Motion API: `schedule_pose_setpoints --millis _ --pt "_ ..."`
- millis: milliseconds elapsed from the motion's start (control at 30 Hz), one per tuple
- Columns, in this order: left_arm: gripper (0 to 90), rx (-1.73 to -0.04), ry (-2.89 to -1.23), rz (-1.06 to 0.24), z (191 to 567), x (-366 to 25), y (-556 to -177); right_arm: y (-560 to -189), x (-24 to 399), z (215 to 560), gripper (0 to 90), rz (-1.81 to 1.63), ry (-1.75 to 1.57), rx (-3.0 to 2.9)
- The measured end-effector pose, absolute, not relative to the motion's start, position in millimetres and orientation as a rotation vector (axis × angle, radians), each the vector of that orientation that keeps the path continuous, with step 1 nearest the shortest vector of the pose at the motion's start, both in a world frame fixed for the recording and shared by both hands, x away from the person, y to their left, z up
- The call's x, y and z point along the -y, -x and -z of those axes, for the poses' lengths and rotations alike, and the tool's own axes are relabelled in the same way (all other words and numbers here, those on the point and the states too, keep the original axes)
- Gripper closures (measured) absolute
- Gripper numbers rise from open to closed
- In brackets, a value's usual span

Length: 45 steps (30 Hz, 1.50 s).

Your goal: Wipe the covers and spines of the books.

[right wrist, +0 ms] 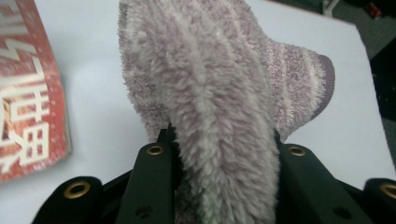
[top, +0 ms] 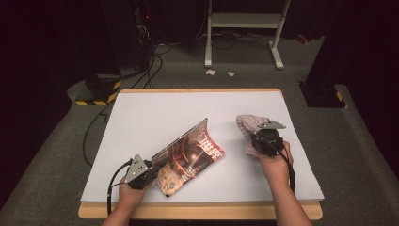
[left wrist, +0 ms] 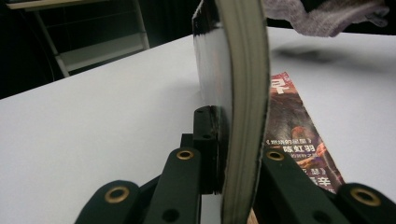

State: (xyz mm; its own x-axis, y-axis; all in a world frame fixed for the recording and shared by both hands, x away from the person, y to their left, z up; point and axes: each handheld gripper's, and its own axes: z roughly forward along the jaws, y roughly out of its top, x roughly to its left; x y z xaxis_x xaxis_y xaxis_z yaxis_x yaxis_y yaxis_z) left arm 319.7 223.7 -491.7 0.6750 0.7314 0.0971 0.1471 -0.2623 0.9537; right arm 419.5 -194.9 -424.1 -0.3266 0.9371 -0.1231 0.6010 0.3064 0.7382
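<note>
The left gripper (top: pixel 151 165) is clenched on the magazine (top: pixel 190 156) at its 7 o'clock corner; the glossy stack looks floppy and slippery, bowing upward toward 1 o'clock, so a grip near the spine should serve best; the right gripper (top: pixel 259 138) grasps the sock (top: pixel 248 125) at table's 3 o'clock; it looks light, soft, easily pinched anywhere; one magazine, one sock, two grippers.

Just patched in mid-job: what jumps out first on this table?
The magazine at the table's near left, one edge clamped in the left gripper and lifted so the pages arch. To its right, the right gripper grips a fuzzy striped sock above the white top.
</note>
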Motion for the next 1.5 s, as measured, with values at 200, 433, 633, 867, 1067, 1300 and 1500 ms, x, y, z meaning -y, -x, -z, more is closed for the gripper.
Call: schedule_pose_setpoints --millis 200,433,633,867,1067,1300,1500 --pt "83.3 -0.707 -1.777 -0.657 491.8 -223.6 -319.7 -411.0 204.9 446.7 68.1 -0.794 -1.404 -2.045" --pt "83.3 -0.714 -1.775 -0.655 492.0 -223.6 -320.0 -409.9 205.3 474.8 66.1 -0.739 -1.437 -2.081" --pt "83.3 -0.716 -1.776 -0.655 492.1 -223.6 -319.9 -409.0 208.2 489.8 63.0 -0.755 -1.457 -2.077" --pt "83.3 -0.72 -1.778 -0.653 492.2 -223.8 -320.2 -408.1 208.1 488.5 52.0 -0.755 -1.461 -2.063" --pt "83.2 -0.726 -1.777 -0.647 492.7 -224.2 -321.0 -406.4 210.2 481.3 40.5 -0.784 -1.46 -2.046" --pt "83.2 -0.727 -1.777 -0.647 492.7 -224.2 -321.1 -399.9 206.9 459.3 36.7 -0.839 -1.406 -2.021" --pt "83.2 -0.727 -1.778 -0.646 492.6 -224.3 -321.1 -388.1 191.4 435.0 36.6 -0.913 -1.318 -2.021"
